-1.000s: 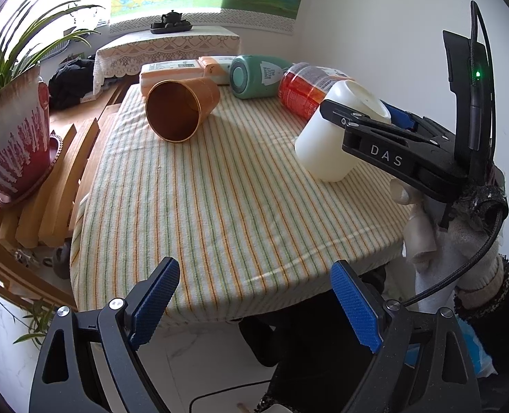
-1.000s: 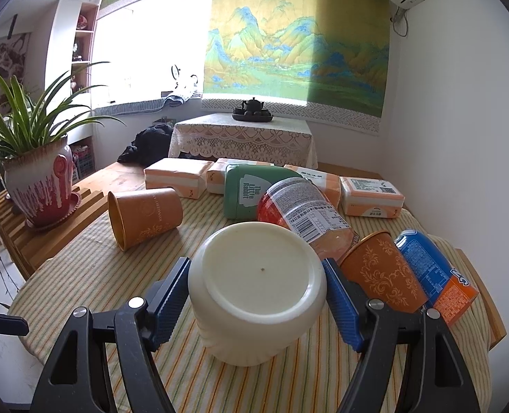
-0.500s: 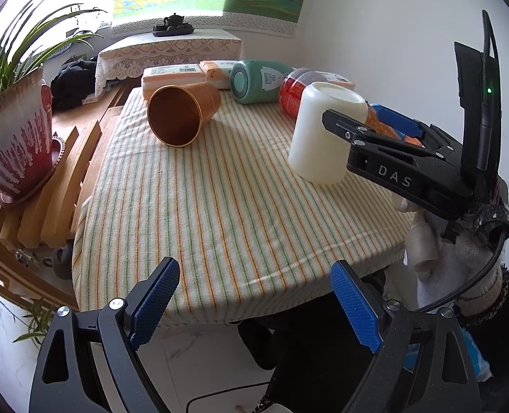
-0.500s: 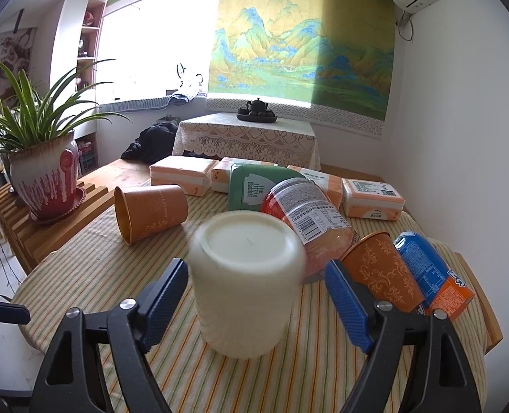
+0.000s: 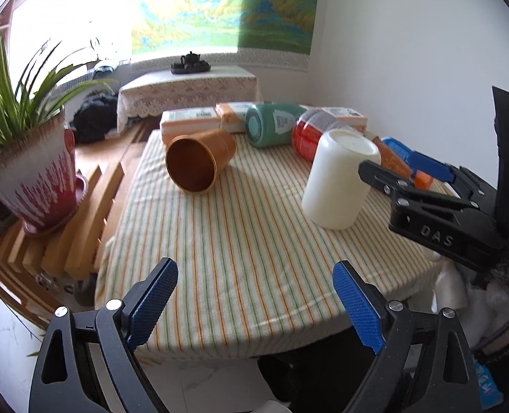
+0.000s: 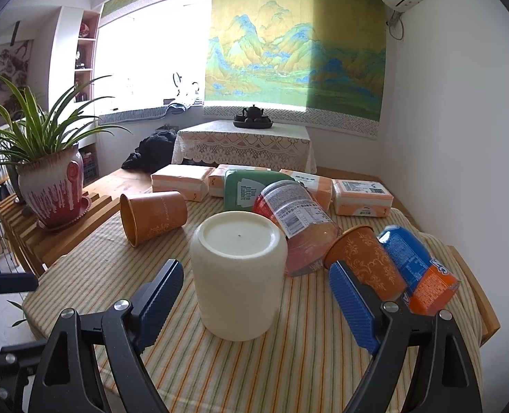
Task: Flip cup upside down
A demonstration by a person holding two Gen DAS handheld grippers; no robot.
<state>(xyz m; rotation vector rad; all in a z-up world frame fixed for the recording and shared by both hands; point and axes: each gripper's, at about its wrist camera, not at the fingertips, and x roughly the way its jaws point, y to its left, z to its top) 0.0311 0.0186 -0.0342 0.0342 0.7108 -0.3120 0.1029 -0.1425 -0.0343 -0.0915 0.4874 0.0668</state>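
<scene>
White cup [image 6: 239, 275] between the wide-open right gripper [image 6: 254, 306] fingers, untouched.
It stands upright, base up, mouth down on the surface [image 6: 289, 371].

Bright sun is pouring in from the window [image 6: 144, 65], washing it out white. The picture edges are bending round and going dark.

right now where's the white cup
The white cup stands base-up on the striped tablecloth, between the open right gripper's fingers, just in front of the red jar.
</scene>
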